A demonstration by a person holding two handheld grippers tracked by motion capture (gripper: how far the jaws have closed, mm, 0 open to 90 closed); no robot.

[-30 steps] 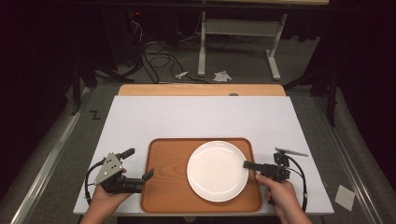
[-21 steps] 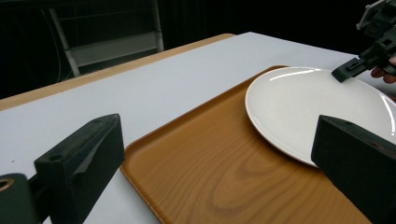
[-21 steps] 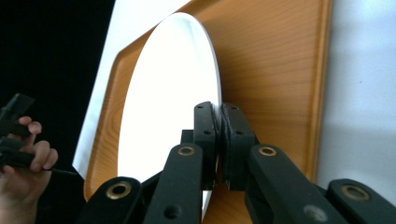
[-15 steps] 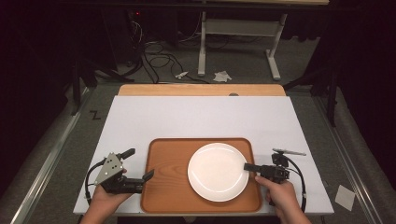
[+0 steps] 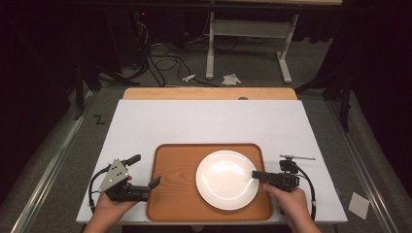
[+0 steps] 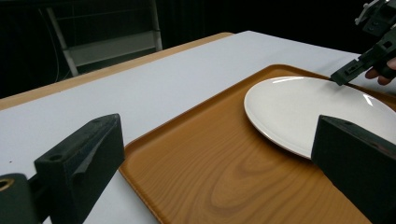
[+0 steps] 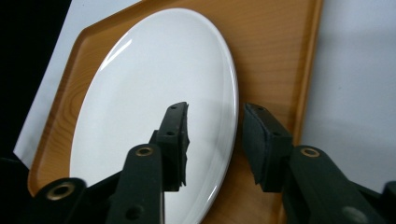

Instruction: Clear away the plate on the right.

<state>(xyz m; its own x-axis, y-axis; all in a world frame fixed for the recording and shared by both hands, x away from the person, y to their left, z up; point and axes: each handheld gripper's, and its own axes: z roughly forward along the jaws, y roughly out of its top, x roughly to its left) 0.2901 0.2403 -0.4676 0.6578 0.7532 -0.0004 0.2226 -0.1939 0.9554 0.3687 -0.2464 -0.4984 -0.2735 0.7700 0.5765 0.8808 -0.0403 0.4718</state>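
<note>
A white plate lies flat on a wooden tray, toward the tray's right half, and the tray sits at the near middle of the white tabletop. The right gripper is at the plate's right rim, held level by the person's right hand and pointing left across the tray. In the right gripper view its two black fingers straddle the plate's edge, one over the white surface and the other outside the rim above the wood; a clear gap shows between the pads and the rim, so the grip is released and the plate rests on the tray by its own weight. These jaws have just been opening, with the plate's rim between them. The left gripper is held by the left hand at the tray's left edge, its tip over the rim of the tray. In the left gripper view its fingers stand wide apart with nothing clamped, the tray's near corner and the plate lying beyond them. Beyond the tabletop's far wooden strip, cables and a metal frame stand on the floor.
</note>
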